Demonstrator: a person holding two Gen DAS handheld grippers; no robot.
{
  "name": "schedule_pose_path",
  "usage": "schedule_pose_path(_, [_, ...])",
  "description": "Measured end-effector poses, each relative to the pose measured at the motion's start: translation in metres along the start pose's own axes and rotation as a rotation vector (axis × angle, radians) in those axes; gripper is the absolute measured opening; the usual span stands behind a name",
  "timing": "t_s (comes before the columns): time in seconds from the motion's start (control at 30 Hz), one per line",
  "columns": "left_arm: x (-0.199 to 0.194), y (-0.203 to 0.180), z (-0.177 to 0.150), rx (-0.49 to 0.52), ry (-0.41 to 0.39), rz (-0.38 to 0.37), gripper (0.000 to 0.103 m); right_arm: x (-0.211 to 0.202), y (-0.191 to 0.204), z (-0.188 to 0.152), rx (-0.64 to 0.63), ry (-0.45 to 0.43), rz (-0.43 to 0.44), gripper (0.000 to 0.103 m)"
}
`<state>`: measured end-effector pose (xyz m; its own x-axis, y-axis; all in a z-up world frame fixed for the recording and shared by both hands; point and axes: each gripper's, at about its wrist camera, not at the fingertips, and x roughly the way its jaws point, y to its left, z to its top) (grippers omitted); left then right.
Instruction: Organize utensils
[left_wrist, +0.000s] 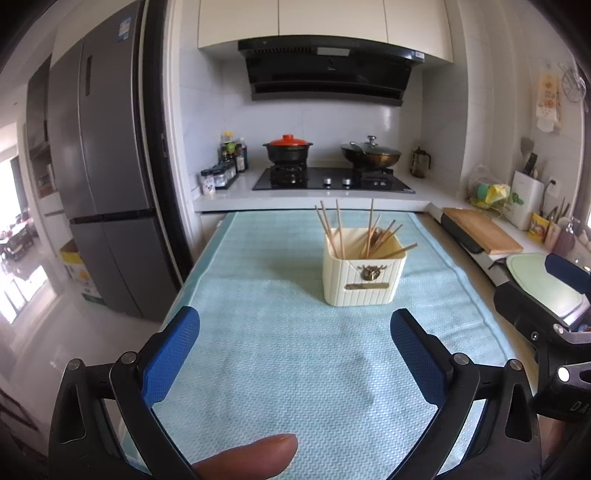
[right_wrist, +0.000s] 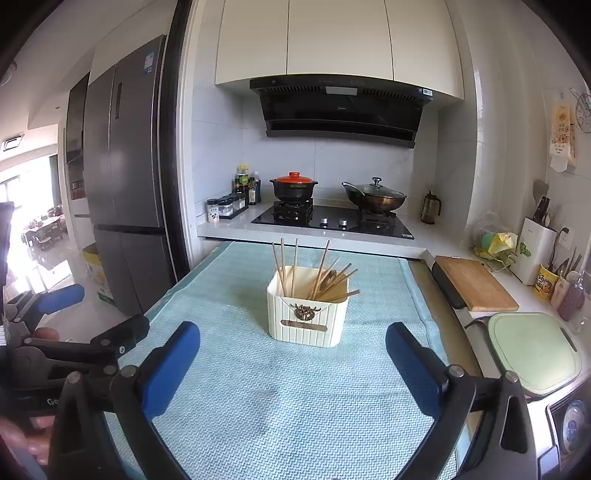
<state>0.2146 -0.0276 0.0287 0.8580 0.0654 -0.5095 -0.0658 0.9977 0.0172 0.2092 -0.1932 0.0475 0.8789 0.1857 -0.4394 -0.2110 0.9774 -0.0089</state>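
Chopsticks gathered in a cream holder, both grippers spread wide and empty.

A cream ribbed utensil holder (left_wrist: 364, 275) is seen standing upright on a light blue towel (left_wrist: 280, 354), with wooden chopsticks (left_wrist: 369, 232) leaning at mixed angles inside it and what appears to be a wooden spoon among them. The left gripper (left_wrist: 295, 325) is held with its blue-padded fingers (left_wrist: 173, 354) wide apart and nothing between them; the holder is placed ahead of the fingertips and nearer the right-hand finger, clear of both pads. A fingertip of the person (left_wrist: 251, 458) is visible at the lower edge. The right gripper (right_wrist: 293, 339) is likewise spread wide and empty, and in its view the holder is framed between the two fingers, beyond their tips, untouched. Behind the towel a gas hob (right_wrist: 332, 219) is seen, bearing a clay pot with a red lid (right_wrist: 294, 188) and a lidded wok (right_wrist: 375, 195).
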Motion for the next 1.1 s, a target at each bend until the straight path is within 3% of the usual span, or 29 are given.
schedule_pose_path(1.1, [0.0011, 0.0053, -0.0001, -0.001, 0.008, 0.014, 0.103, -0.0061, 0.0053, -0.0019, -0.011, 0.013, -0.008, 0.102])
